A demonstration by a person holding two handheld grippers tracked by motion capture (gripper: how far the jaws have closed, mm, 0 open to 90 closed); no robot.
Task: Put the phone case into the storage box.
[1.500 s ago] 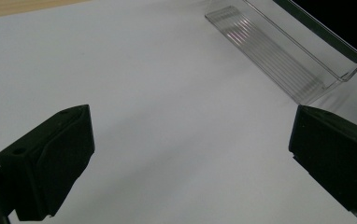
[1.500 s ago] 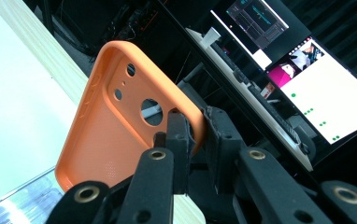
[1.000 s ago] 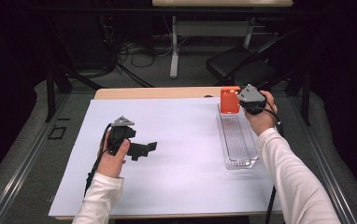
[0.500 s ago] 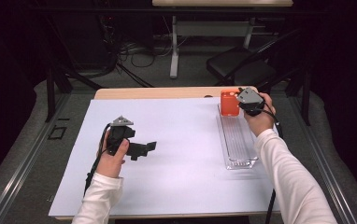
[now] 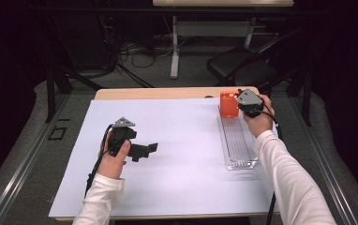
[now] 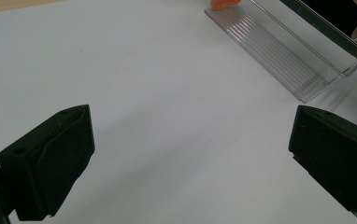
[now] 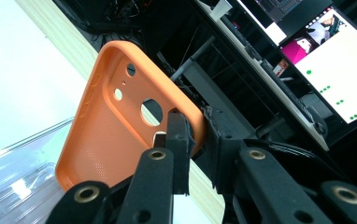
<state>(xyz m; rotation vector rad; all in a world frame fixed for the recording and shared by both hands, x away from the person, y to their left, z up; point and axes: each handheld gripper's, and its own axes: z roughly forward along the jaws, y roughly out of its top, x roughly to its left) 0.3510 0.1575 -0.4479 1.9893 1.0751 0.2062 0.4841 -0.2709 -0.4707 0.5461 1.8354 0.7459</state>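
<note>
Orange phone case [image 7: 120,126] of soft perforated plastic, with round camera cutouts — pinched by its edge in my right gripper [image 7: 196,140], jaws pressed almost together on the rim. In the high view the case [image 5: 228,104] stands upright at the far end of the clear ribbed plastic tray [image 5: 237,145], lower edge down in or just at that end, can't tell if it touches the tray floor. My right hand [image 5: 257,119] holds the right gripper [image 5: 239,104] just beside the case, at the far right of the table.

Near to far: my left hand [image 5: 114,157] sits on the near left of the white paper sheet [image 5: 177,159] that covers the wooden table [image 5: 167,93]. My left gripper [image 5: 145,151] points to the right across the sheet, jaws spread wide, nothing between them — in the left gripper view there's bare white sheet [image 6: 158,93] between the two black jaws. It is well apart from the tray and the case.

Farther out in the left gripper view, the tray [image 6: 289,51] lies long and empty along its near length, with a sliver of the orange case [image 6: 221,3] at its far end. The tray runs near-to-far along the right side of the sheet.

Past the table edge: a dark chair [image 5: 242,70] and cables [image 5: 135,51] on the floor. In the right gripper view, lit monitor screens [image 7: 335,70] behind the case.
</note>
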